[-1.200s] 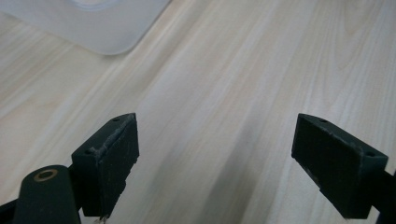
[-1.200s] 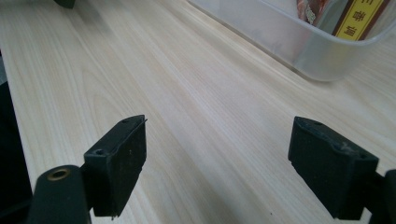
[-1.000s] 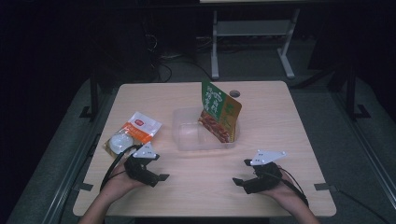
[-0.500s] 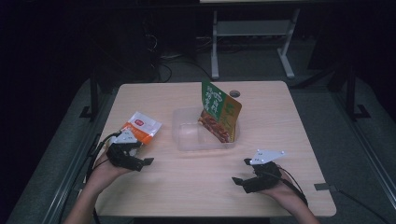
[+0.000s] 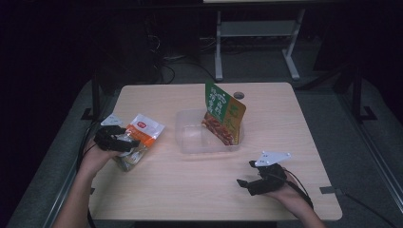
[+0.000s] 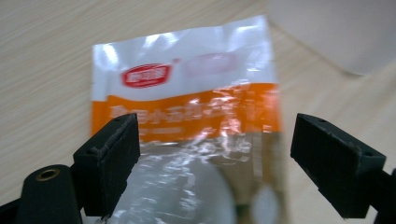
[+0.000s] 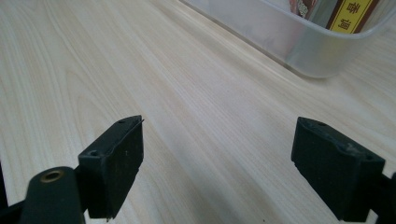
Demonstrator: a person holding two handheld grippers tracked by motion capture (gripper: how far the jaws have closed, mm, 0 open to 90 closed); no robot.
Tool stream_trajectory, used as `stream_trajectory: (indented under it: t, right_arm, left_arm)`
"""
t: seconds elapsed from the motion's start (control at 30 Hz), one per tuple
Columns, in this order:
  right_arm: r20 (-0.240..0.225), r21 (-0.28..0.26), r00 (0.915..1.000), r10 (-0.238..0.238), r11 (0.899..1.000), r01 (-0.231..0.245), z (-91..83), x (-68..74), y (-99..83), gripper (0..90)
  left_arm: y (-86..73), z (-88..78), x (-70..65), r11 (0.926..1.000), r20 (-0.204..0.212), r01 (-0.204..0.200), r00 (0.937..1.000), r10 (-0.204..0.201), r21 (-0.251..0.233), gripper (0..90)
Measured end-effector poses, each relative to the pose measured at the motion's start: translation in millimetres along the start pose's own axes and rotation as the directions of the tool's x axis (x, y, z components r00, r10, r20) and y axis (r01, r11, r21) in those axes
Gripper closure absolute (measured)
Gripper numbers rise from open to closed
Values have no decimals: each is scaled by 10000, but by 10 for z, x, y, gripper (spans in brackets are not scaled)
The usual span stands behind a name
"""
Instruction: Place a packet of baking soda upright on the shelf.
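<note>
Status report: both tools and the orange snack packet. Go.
Left tool open, jaws either side of the orange packet, not clamped. Right tool open, over bare table. Nothing between packet and clear tub.

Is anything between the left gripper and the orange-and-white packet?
Nothing visible. In the left gripper view the left gripper has its jaws wide open on either side of the packet, which lies on the table left of the clear bin.
</note>
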State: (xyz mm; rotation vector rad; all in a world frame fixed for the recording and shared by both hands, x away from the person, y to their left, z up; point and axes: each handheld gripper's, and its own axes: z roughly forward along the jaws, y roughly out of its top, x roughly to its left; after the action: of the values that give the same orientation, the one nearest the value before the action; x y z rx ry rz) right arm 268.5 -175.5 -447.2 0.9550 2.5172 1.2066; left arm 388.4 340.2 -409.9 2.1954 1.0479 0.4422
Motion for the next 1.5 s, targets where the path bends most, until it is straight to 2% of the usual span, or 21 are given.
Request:
stream_trajectory:
  t: [0.1, 0.17, 0.23, 0.33, 0.4, 0.5, 0.6, 0.63, 0.73, 0.9, 0.93, 0.97, 1.03, 1.17, 1.23, 1.37, 1.4, 1.43, 1.5]
  right_arm:
    - [22, 12, 10000, 5, 10000, -5, 4, -4, 0, 166]
    - [21, 28, 10000, 42, 10000, -42, 8, -7, -3, 166]
    - [25, 36, 10000, 58, 10000, -58, 10, -13, -6, 166]
    - [31, 50, 9999, 101, 9999, -102, 16, -16, -7, 166]
    - [29, 82, 10000, 81, 9999, -81, 26, -16, -4, 166]
    - [20, 112, 10000, 43, 9999, -43, 38, -10, -2, 166]
    - [1, 145, 10000, 28, 9999, -28, 44, -6, -2, 166]
    - [1, 140, 10000, 41, 9999, -41, 42, -5, -2, 166]
    - [22, 115, 10000, 25, 9999, -26, 36, -10, -4, 166]
    - [48, 112, 10000, 50, 9999, -50, 28, -4, 1, 166]
    - [43, 107, 10000, 38, 9999, -39, 30, -4, 0, 166]
    - [49, 119, 10000, 51, 9999, -52, 32, -2, 0, 166]
    - [61, 132, 10000, 45, 9999, -46, 34, -1, 1, 166]
    - [73, 141, 10000, -30, 9999, 29, 31, 2, 4, 166]
    - [64, 160, 10000, -23, 9999, 22, 33, 2, 5, 166]
    - [1, 190, 10000, -53, 9998, 53, 44, 1, 6, 166]
    - [-11, 187, 10000, -54, 9998, 54, 47, 1, 7, 167]
    - [-47, 185, 10000, -45, 9998, 46, 48, 0, 8, 167]
    - [-57, 125, 10000, -45, 9999, 46, 45, -2, 10, 167]
  left_arm:
    - [-7, 107, 163, 9991, -234, 280, 9994, -273, 305, 152]
    - [-31, 167, 255, 9976, -219, 675, 9975, -672, 136, 153]
    - [-57, 230, 337, 9961, -233, 766, 9969, -756, 430, 153]
    - [-109, 311, 413, 9925, 1, 1072, 9942, -1074, 579, 160]
    - [-148, 353, 439, 9905, 126, 1120, 9935, -1134, 803, 188]
    - [-190, 363, 489, 9866, 336, 1456, 9884, -1484, 743, 205]
    - [-214, 374, 501, 9838, 656, 1609, 9839, -1662, 789, 280]
    - [-215, 376, 506, 9845, 682, 1473, 9857, -1541, 947, 303]
    - [-225, 406, 507, 9830, 819, 1430, 9849, -1529, 1152, 338]
    - [-226, 412, 492, 9834, 1014, 1471, 9822, -1579, 1066, 452]
    - [-222, 409, 490, 9848, 993, 1307, 9848, -1422, 1139, 483]
    - [-219, 411, 480, 9845, 1020, 1349, 9839, -1465, 1125, 517]
    - [-218, 404, 470, 9873, 981, 1159, 9871, -1267, 1089, 601]
    - [-252, 363, 434, 9928, 979, 908, 9903, -983, 777, 812]
    - [-268, 339, 436, 9942, 971, 790, 9916, -859, 735, 854]
    - [-282, 283, 444, 9932, 1047, 1017, 9887, -1071, 563, 893]
    - [-282, 257, 450, 9929, 1127, 1096, 9870, -1142, 458, 894]
    - [-281, 230, 440, 9897, 1219, 1415, 9822, -1432, 222, 895]
    - [-262, 143, 435, 9893, 1339, 1457, 9804, -1443, -3, 896]
